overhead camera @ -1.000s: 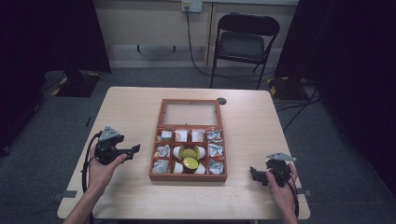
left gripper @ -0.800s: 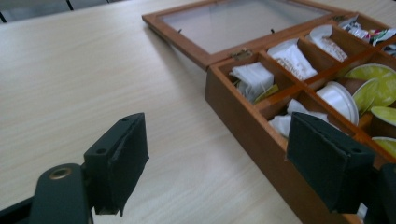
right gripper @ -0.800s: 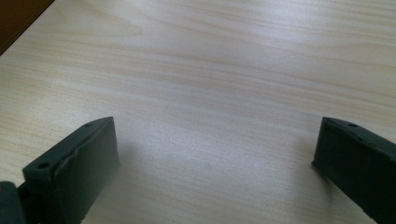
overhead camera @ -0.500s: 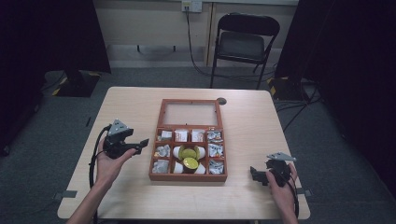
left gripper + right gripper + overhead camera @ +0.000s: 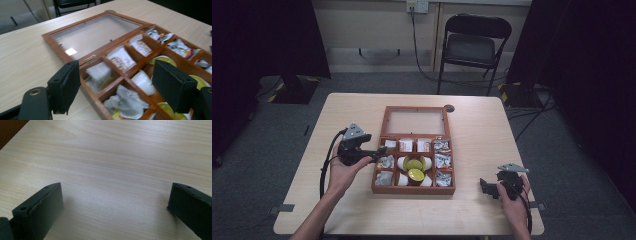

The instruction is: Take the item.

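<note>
Pale wood worktop (image 5: 492,150) on grey floor, dark curtains at both sides, 1 folding chair (image 5: 474,47) behind. 1 wooden box (image 5: 414,150) mid-worktop, glass lid flat open, 9 compartments w/ packets and 2 yellow-lidded cups. Left tongs (image 5: 379,151) spread wide at box's left edge; right tongs (image 5: 484,187) spread wide over bare worktop.

A light wooden table (image 5: 492,135) stands on grey carpet (image 5: 287,130). Behind the table, a black folding chair (image 5: 472,47) faces a pale wall (image 5: 372,25). Black curtains (image 5: 262,40) hang either side of the table.
</note>
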`<state>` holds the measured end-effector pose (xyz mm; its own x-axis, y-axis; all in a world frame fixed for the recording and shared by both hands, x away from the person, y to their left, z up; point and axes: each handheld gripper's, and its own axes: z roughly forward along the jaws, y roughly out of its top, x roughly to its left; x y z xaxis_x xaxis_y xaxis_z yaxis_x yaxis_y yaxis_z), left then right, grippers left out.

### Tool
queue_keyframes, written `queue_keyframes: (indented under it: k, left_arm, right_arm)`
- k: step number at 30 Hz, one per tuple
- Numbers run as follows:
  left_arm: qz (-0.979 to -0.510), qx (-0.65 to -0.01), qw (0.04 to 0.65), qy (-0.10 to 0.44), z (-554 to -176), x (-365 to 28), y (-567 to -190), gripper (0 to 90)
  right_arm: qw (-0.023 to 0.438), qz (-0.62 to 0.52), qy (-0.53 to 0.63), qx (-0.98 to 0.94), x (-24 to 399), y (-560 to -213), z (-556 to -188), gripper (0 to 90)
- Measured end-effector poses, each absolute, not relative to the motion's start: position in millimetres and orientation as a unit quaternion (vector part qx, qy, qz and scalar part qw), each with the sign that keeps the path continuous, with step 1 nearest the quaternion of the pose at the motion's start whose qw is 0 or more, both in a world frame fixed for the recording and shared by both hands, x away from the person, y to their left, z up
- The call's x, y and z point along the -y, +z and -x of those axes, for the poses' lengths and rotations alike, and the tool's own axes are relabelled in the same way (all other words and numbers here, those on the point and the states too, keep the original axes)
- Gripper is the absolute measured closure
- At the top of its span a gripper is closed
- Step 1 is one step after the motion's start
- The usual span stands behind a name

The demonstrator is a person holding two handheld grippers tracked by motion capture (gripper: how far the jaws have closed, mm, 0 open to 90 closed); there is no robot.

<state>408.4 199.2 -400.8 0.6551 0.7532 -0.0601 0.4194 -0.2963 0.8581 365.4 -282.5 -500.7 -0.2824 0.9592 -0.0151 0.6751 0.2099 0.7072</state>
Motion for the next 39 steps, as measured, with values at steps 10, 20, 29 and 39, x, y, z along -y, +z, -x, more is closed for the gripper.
queue_keyframes:
  k: [10,20,29,39]
  left_arm:
    - [-0.814,-0.333,0.438,0.186,-404,-170,-410,22.6]
    - [-0.833,-0.309,0.436,0.141,-402,-145,-416,23.2]
    - [-0.855,-0.286,0.420,0.100,-402,-128,-427,26.6]
    - [-0.854,-0.293,0.425,0.070,-407,-112,-430,29.5]
  right_arm:
    - [0.235,-0.552,0.302,-0.741,282,-501,-365,0.0]
    - [0.236,-0.552,0.302,-0.741,282,-501,-365,0.0]
    - [0.236,-0.554,0.302,-0.739,282,-501,-364,0.0]
    - [0.236,-0.555,0.302,-0.738,282,-501,-364,0.0]
